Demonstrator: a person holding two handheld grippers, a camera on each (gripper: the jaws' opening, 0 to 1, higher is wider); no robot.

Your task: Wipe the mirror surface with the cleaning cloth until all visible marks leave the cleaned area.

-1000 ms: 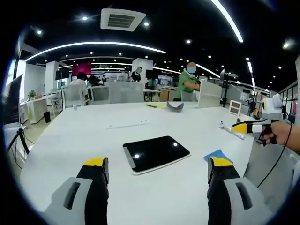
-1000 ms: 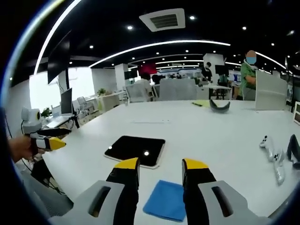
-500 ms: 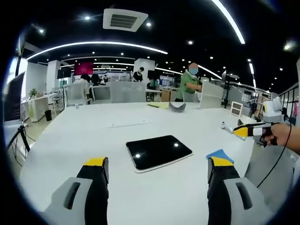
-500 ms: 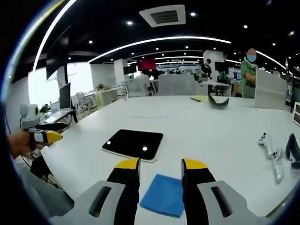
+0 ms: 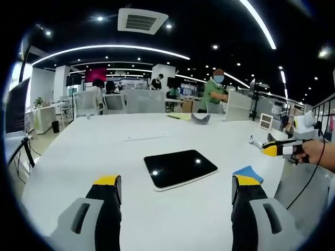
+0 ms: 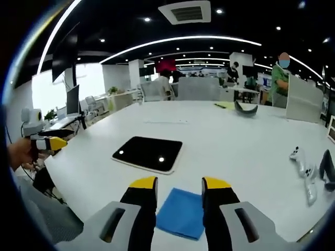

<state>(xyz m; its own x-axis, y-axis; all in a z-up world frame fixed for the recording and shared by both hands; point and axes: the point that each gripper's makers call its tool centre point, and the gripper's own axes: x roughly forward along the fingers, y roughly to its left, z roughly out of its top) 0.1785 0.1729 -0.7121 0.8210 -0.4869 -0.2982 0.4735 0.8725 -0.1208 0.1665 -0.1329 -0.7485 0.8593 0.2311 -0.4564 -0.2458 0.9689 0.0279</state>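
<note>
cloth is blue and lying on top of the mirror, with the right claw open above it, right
Not quite. The blue cloth lies on the white table, beside the mirror and apart from it, not on top. The right gripper view shows this. The right claw is indeed open above the cloth.

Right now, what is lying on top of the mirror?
Nothing lies on the mirror; its dark face carries just two reflected ceiling lights. The blue cleaning cloth lies apart on the white table, in front of the open right hand-held gripper. Fine marks are too small to tell.
</note>
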